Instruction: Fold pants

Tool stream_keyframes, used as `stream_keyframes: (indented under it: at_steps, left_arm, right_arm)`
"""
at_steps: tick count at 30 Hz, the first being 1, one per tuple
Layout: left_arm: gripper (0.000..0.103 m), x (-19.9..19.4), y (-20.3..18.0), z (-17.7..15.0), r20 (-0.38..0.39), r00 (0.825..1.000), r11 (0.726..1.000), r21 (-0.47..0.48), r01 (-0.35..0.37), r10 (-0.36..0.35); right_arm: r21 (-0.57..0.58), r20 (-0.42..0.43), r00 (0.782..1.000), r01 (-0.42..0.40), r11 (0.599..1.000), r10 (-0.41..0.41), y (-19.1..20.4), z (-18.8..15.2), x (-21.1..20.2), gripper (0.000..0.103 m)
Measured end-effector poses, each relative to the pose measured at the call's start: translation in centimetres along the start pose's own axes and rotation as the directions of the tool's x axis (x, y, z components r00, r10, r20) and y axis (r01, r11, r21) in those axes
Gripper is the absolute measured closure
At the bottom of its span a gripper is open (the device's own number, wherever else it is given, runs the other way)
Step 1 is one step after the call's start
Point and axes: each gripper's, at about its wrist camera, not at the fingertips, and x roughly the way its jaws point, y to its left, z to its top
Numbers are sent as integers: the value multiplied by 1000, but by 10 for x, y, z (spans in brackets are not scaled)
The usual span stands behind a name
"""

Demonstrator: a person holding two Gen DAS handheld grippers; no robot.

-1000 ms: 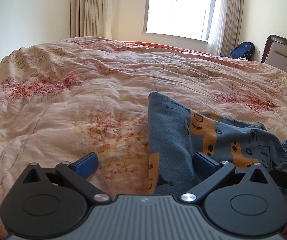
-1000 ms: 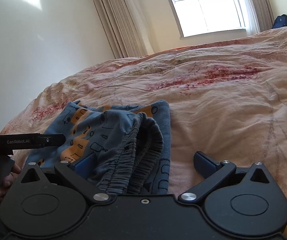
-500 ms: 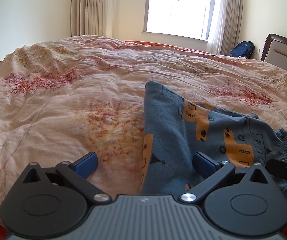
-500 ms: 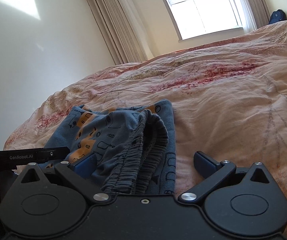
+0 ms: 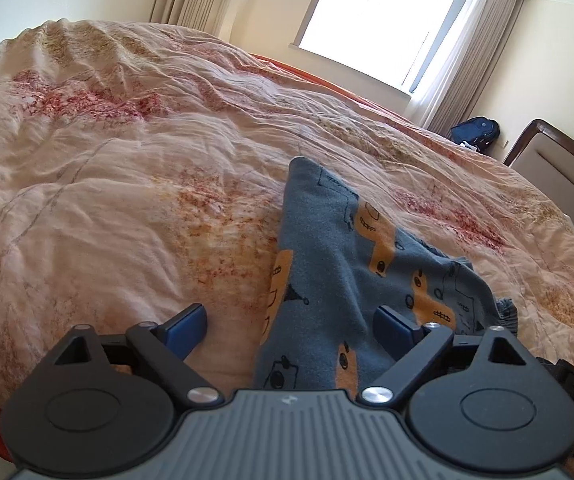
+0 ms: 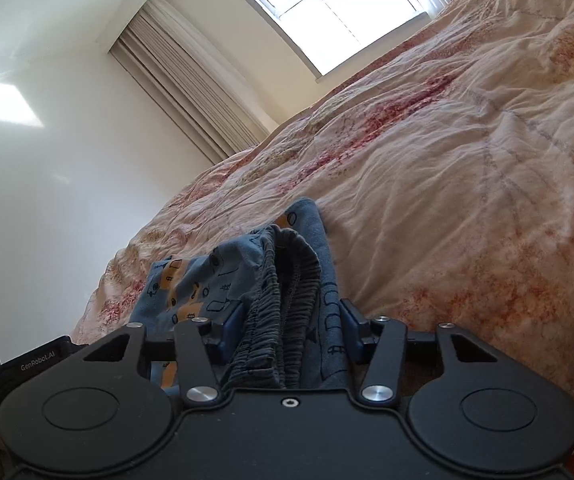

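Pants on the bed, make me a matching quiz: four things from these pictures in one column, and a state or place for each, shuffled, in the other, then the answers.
Things:
1. left gripper
2. right gripper
3. pants
4. backpack

States or places:
A. on the floor near the curtain, past the far side of the bed
B. closed around the gathered elastic waistband
C. blue-grey with orange patches, lying on the floral duvet
D. jaws wide open, one finger over bare duvet

Pairs: 1-D, 2-B, 3-C, 4-A
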Motion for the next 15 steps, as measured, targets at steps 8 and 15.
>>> stream_keyframes:
  at_steps: [8,15]
  left_arm:
    - [51,-3,-5,0,-23,1000,1000,13,5,-4]
    - [81,-8,-17,-1,-4,1000,999,53,-9,9]
  right_arm:
    - [28,-12,1000,-5,1000,5,-2,-4,-2,57]
    - [15,-1,1000,3,1000,-3,4,-6,-9,67]
